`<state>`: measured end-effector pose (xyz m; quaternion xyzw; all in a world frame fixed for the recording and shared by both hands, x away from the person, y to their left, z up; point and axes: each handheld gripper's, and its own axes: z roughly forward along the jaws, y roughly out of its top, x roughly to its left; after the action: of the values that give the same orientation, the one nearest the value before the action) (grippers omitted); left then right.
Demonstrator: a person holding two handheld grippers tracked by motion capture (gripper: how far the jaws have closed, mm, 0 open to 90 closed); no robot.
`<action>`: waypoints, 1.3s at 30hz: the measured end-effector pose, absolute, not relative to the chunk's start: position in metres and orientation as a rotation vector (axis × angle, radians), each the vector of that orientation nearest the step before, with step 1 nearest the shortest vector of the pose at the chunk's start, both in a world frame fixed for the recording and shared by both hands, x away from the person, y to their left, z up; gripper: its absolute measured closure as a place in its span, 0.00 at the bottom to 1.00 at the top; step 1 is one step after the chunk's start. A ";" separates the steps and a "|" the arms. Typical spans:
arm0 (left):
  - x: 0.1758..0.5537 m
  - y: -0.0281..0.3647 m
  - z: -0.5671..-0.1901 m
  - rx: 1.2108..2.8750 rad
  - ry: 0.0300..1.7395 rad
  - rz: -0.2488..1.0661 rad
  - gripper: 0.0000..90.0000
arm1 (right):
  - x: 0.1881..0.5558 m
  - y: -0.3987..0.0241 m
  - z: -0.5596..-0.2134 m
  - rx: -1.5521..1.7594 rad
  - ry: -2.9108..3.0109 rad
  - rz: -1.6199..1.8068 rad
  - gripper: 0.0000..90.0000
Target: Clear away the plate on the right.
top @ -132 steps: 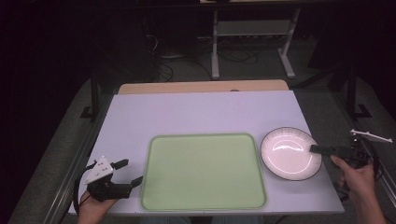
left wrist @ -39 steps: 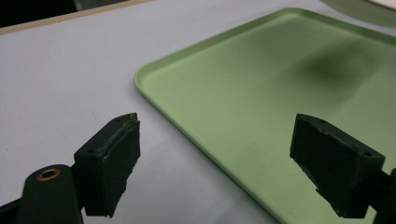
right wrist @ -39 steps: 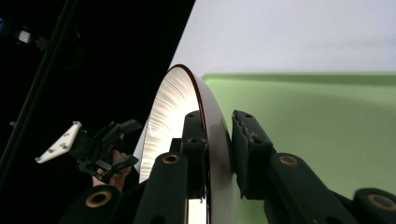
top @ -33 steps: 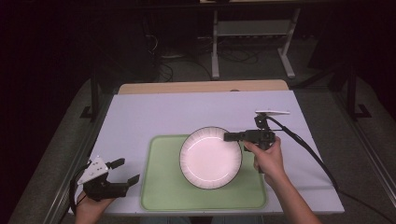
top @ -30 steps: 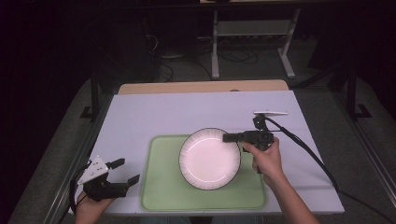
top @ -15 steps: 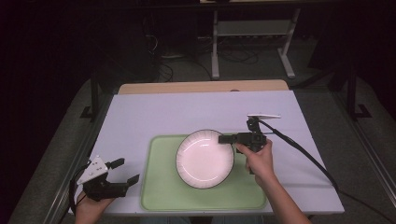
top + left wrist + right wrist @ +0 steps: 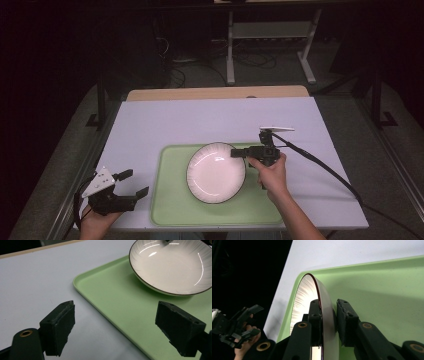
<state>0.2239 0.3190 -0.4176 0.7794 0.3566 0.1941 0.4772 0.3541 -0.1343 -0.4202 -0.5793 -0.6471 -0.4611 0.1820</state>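
A white plate (image 7: 216, 172) with a dark rim hangs over the middle of the pale green tray (image 7: 175, 215). My right gripper (image 7: 237, 153) is shut on the plate's right rim; in the right gripper view the rim (image 7: 324, 307) sits clamped between the two black jaws of my right gripper (image 7: 328, 312). My left gripper (image 7: 132, 182) rests at the table's front left corner, open and holding nothing. In the left gripper view its jaws stand wide apart before the tray's corner (image 7: 82, 282), with the plate (image 7: 172, 265) beyond, slightly tilted above the tray.
The tray lies on a white table top (image 7: 200, 120) with a wooden strip (image 7: 215, 93) along the far edge. A black cable (image 7: 320, 165) trails from my right gripper over the table's right side. Metal stands (image 7: 270, 45) rise behind the table.
My right gripper has carried the plate from the table's right side leftward onto the tray area, still drifting left and nearer over the last second. The left gripper has stayed put.
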 end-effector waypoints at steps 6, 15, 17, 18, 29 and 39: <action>0.224 0.319 -0.418 1.904 0.871 0.474 0.18 | 0.353 -0.138 -0.428 -1.663 -1.821 -1.282 0.83; 0.224 0.318 -0.418 1.907 0.869 0.474 0.18 | 0.349 -0.146 -0.435 -1.664 -1.825 -1.251 0.85; 0.224 0.318 -0.418 1.907 0.867 0.473 0.18 | 0.347 -0.147 -0.436 -1.671 -1.835 -1.240 0.86; 0.224 0.317 -0.418 1.908 0.867 0.474 0.18 | 0.347 -0.148 -0.437 -1.671 -1.830 -1.238 0.86; 0.224 0.317 -0.418 1.910 0.866 0.474 0.18 | 0.342 -0.153 -0.444 -1.692 -1.873 -1.195 0.89; 0.224 0.317 -0.418 1.911 0.864 0.472 0.18 | 0.340 -0.155 -0.451 -1.718 -1.918 -1.152 0.91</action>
<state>0.2241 0.3165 -0.4183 0.7819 0.3537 0.1930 0.4757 0.3395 -0.1554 -0.4506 -0.6011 -0.6713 -0.4032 0.1598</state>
